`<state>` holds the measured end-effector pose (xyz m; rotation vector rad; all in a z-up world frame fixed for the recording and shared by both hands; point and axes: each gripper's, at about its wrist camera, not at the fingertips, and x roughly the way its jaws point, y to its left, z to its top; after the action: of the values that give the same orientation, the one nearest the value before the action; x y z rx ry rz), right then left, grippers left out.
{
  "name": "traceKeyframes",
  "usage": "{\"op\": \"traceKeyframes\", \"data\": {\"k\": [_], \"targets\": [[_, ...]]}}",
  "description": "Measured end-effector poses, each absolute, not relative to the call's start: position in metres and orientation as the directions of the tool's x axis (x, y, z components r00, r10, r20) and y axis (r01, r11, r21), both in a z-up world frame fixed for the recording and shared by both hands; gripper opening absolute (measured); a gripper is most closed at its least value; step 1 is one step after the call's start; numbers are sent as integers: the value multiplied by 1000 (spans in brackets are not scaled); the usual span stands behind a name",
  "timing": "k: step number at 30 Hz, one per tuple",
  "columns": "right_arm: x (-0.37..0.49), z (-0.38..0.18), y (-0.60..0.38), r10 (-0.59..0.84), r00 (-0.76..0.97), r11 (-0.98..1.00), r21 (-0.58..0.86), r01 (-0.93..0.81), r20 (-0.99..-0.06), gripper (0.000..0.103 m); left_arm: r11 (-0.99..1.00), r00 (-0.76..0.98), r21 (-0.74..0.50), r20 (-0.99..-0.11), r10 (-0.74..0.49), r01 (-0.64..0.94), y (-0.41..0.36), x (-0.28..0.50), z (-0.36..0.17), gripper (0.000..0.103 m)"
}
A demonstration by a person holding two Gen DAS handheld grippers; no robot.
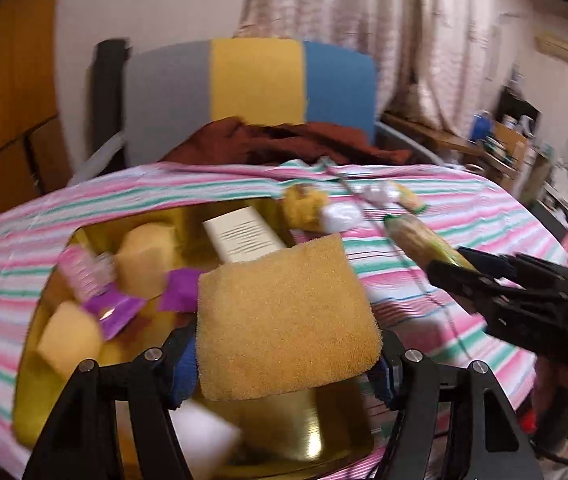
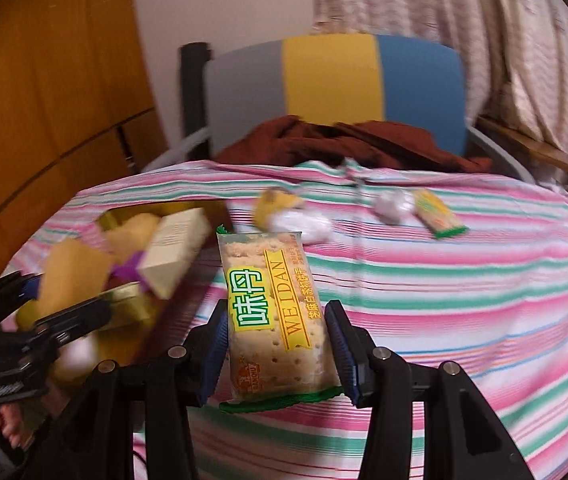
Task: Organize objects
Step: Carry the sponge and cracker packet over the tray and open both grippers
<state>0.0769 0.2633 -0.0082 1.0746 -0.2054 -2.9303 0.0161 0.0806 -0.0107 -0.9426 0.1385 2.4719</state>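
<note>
My left gripper [image 1: 284, 356] is shut on a yellow sponge [image 1: 287, 316] and holds it over the gold tray [image 1: 315, 436]. The tray holds yellow sponge blocks [image 1: 144, 264], a cream box [image 1: 244, 236] and purple wrappers [image 1: 114, 314]. My right gripper [image 2: 280, 356] is shut on a cracker packet [image 2: 276, 316] above the striped tablecloth [image 2: 443, 300], right of the tray [image 2: 124, 300]. It also shows in the left wrist view [image 1: 443, 268], holding the packet [image 1: 423, 240]. The left gripper shows at the lower left of the right wrist view [image 2: 64, 300].
More snacks lie at the far side of the table: a yellow packet [image 2: 276, 202], white wrapped pieces [image 2: 393, 206] and a second cracker packet [image 2: 437, 214]. A striped chair [image 2: 335, 88] with a brown cloth [image 2: 347, 144] stands behind the table.
</note>
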Motion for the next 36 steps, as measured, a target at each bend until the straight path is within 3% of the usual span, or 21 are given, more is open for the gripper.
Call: {"op": "traceKeyframes", "data": {"k": [9, 17, 20, 22, 23, 36], "targets": [[68, -3, 198, -186, -715, -982, 118, 144, -674, 48, -951, -698, -48, -667, 259, -307, 20, -2, -13, 69], [58, -7, 167, -226, -671, -973, 127, 194, -707, 48, -975, -675, -54, -713, 189, -217, -20, -34, -29, 70], [51, -13, 159, -244, -639, -968, 140, 210, -729, 48, -971, -633, -50, -750, 190, -232, -19, -48, -39, 75], [52, -17, 153, -243, -627, -967, 132, 219, -740, 48, -972, -600, -36, -781, 173, -232, -17, -55, -47, 101], [53, -18, 151, -244, -627, -966, 126, 228, -740, 48, -975, -598, -32, -786, 161, -221, -17, -55, -48, 103], [57, -18, 174, -242, -647, -970, 166, 178, -723, 49, -961, -596, -265, -760, 260, -81, -40, -47, -39, 103]]}}
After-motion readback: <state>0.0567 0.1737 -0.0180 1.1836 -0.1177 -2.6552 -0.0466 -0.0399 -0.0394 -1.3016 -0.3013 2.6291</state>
